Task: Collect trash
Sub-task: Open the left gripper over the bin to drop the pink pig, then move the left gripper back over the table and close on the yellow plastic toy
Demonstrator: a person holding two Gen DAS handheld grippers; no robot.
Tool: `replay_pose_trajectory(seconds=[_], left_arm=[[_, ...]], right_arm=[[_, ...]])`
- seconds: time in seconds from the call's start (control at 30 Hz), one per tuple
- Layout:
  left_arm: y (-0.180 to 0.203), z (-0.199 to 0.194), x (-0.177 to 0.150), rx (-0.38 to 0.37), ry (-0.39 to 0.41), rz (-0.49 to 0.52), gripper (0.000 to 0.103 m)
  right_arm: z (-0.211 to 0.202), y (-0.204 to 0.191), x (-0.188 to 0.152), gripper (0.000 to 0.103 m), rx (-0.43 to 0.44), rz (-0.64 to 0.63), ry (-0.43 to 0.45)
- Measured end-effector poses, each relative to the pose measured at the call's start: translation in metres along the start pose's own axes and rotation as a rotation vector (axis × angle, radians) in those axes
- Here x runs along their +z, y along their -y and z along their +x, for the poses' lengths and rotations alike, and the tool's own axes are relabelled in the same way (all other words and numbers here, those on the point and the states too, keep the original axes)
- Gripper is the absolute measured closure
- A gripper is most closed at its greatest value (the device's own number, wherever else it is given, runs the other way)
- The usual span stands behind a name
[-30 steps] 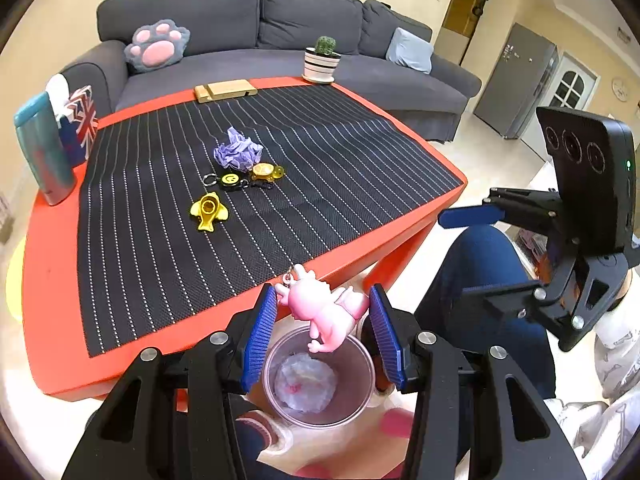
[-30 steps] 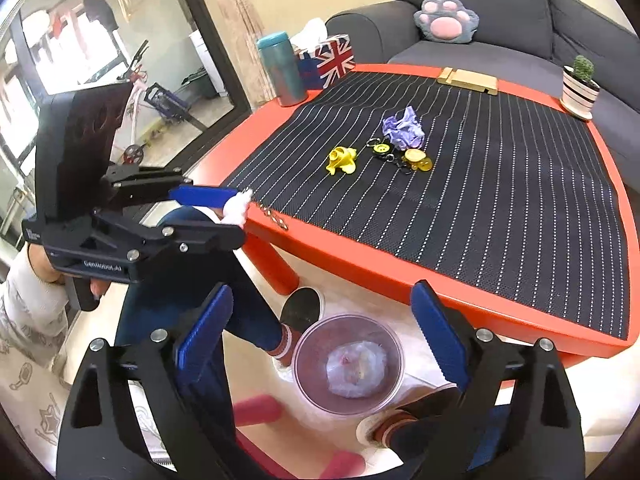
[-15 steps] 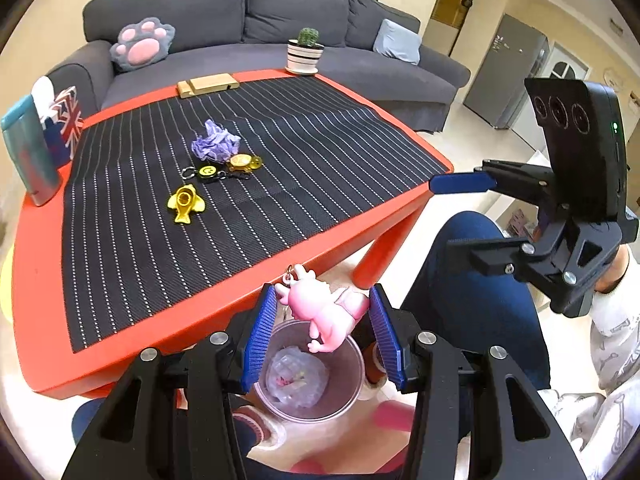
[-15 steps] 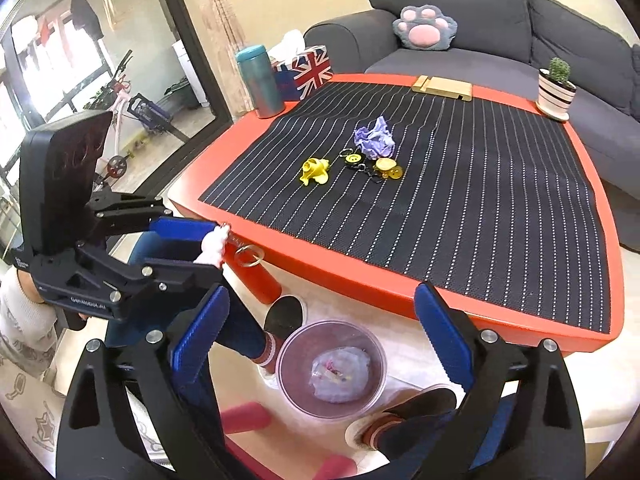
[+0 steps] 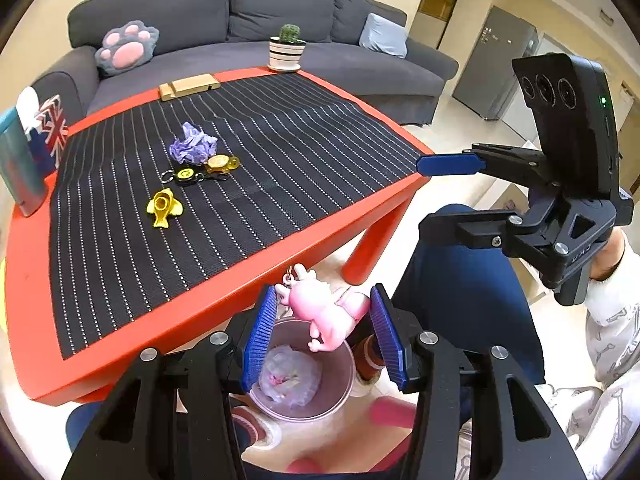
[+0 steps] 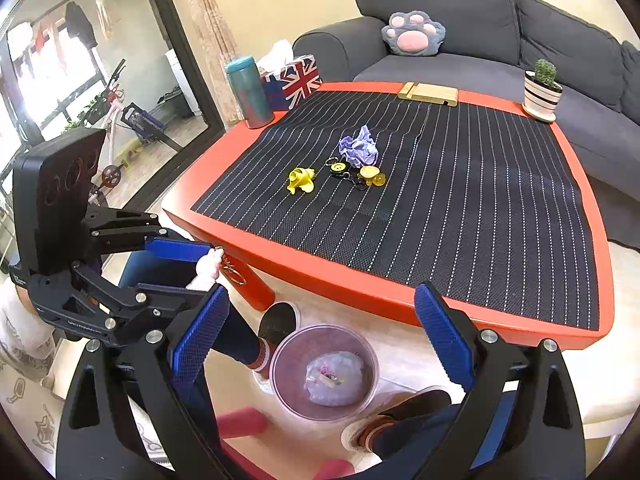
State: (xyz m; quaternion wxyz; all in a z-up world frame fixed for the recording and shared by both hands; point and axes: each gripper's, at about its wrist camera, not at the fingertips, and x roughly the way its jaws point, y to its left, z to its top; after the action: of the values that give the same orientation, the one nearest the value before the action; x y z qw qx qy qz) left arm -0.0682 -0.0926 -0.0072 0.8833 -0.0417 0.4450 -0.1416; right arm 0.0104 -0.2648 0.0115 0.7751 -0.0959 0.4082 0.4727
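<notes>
My left gripper is shut on a pink toy keychain and holds it just above a clear trash bin on the floor, by the near edge of the red table. The bin holds a crumpled wrapper. In the right wrist view the left gripper holds the toy left of the bin. My right gripper is open and empty above the bin; it also shows in the left wrist view. Purple crumpled paper lies on the black mat.
Yellow toy, key rings, wooden block, potted cactus, teal flask and flag tissue box stand on the table. A grey sofa is behind. The person's legs and feet flank the bin.
Both grippers have shifted slightly along the table's near edge. The left gripper still holds the pink toy over the bin. The right gripper stays open.
</notes>
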Motion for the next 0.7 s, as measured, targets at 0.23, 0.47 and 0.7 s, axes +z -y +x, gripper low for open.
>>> replay_pose_trajectory(seconds=[0.23, 0.47, 0.7], left_arm=[[-0.005, 0.0, 0.001, 0.029, 0.027, -0.03, 0.01], [-0.013, -0.001, 0.001, 0.049, 0.029, -0.055, 0.008], [-0.032, -0.002, 0.013, 0.096, 0.051, -0.076, 0.008]], right_arm=[[-0.002, 0.002, 0.001, 0.011, -0.004, 0.003, 0.004], [-0.001, 0.002, 0.001, 0.01, -0.005, 0.006, 0.001], [0.002, 0.008, 0.011, 0.01, -0.009, 0.008, 0.006]])
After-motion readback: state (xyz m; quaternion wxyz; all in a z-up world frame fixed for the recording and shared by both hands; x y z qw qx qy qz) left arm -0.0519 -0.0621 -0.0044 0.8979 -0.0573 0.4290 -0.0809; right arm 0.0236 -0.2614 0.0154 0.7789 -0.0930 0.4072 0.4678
